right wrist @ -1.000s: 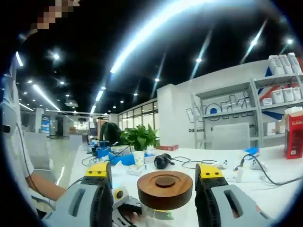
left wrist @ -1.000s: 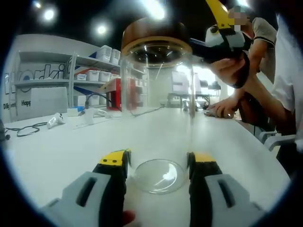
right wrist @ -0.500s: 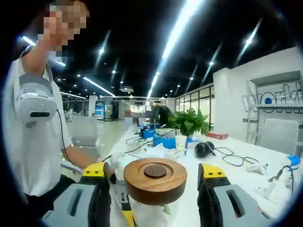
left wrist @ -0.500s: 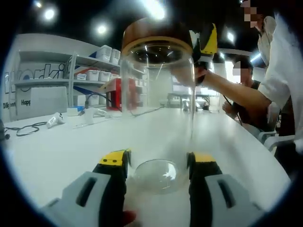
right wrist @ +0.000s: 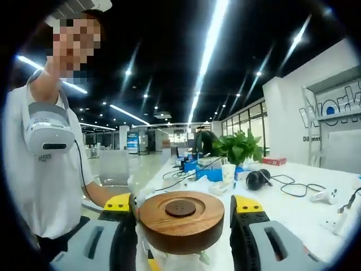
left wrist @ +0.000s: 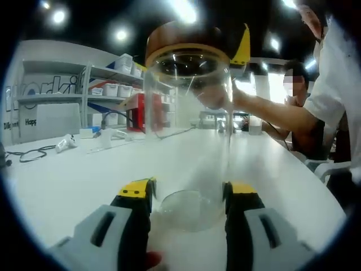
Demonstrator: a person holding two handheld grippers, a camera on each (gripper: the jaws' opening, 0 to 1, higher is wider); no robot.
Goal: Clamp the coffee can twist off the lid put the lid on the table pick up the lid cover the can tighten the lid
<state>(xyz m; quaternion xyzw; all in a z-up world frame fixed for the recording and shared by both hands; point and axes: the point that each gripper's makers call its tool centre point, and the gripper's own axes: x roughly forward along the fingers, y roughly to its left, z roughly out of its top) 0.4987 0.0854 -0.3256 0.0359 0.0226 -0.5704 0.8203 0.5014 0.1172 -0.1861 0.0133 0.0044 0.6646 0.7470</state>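
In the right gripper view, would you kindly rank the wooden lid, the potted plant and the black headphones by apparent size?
1. Wooden lid, though it sits closest to the camera.
2. Potted plant.
3. Black headphones.

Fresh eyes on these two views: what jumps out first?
The tall clear glass can stands on the white table, its base between the left gripper's yellow-tipped jaws. The round wooden lid sits on top of it, filling the space between the right gripper's jaws. Behind the lid, a person in a white shirt stands close.
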